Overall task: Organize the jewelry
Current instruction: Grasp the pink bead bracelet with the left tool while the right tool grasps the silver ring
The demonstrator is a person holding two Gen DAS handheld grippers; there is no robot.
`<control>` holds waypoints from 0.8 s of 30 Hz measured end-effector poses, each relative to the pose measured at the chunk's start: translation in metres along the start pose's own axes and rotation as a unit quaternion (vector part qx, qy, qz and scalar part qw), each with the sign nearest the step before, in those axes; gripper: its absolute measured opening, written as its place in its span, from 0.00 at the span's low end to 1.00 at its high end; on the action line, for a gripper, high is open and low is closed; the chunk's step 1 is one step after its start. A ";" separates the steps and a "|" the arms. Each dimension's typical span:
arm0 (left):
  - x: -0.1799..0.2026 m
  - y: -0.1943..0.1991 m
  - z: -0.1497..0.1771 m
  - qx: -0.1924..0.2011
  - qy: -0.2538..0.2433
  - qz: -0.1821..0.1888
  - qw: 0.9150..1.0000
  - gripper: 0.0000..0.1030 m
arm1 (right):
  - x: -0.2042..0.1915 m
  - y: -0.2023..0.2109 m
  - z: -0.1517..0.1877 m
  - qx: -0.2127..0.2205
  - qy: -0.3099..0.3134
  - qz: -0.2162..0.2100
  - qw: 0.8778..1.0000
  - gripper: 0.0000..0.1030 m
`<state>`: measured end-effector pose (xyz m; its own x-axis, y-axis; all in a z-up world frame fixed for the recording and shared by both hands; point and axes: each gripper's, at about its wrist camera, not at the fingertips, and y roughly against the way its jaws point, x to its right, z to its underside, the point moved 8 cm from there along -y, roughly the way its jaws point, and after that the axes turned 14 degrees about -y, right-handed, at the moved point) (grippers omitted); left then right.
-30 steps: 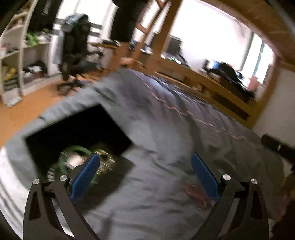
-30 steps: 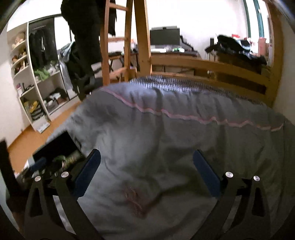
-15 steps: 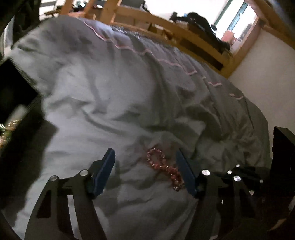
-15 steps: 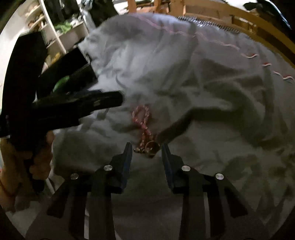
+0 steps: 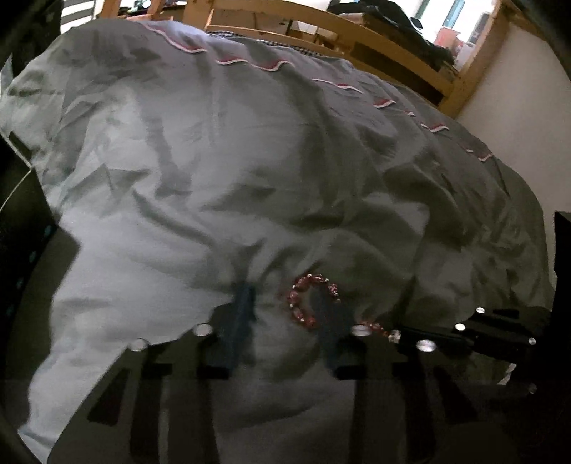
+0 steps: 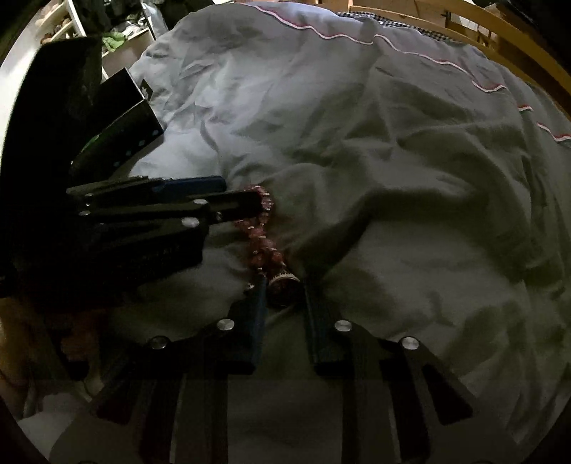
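Note:
A red beaded bracelet (image 5: pixel 303 314) lies stretched on the grey duvet (image 5: pixel 249 160), a loop at one end and a larger ringed bead (image 6: pixel 283 282) at the other. My left gripper (image 5: pixel 283 294) points down at the loop. Its jaws are closing, with part of the loop between them and its right finger inside the loop; the left pad stands clear of the beads. My right gripper (image 6: pixel 284 285) is closing on the ringed bead, which fills the gap between its pads. The bracelet (image 6: pixel 262 239) runs from there to the left gripper (image 6: pixel 241 191).
A black open box (image 6: pixel 121 117) sits on the duvet to the left, its edge (image 5: pixel 21 214) just inside the left wrist view. The wooden bed frame (image 5: pixel 374 32) runs along the far side. Shelves (image 6: pixel 71 21) stand beyond the box. Rumpled duvet spreads to the right.
Both grippers dropped toward the duvet and tilted down onto the bracelet. Their jaws went from wide to narrow. The left one swung away from the black box.

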<state>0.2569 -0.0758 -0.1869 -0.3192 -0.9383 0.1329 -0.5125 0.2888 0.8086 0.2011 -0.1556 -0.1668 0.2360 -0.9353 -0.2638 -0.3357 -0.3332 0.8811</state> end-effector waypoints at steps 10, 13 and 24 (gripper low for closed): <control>-0.008 0.016 -0.007 0.033 0.019 -0.015 0.999 0.01 | 0.004 0.020 -0.024 0.056 -0.038 -0.012 0.998 0.19; -0.008 0.023 -0.010 0.048 0.020 -0.010 0.999 0.01 | 0.002 0.021 -0.025 0.059 -0.037 -0.015 0.997 0.20; 0.020 0.005 -0.005 0.022 -0.014 0.028 0.999 0.60 | 0.018 0.034 -0.035 0.079 -0.075 -0.011 0.994 0.19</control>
<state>0.2515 -0.0944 -0.1776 -0.3696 -0.9153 0.1602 -0.5281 0.3487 0.7743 0.2257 -0.1797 -0.1279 0.1096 -0.9306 -0.3491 -0.4736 -0.3577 0.8048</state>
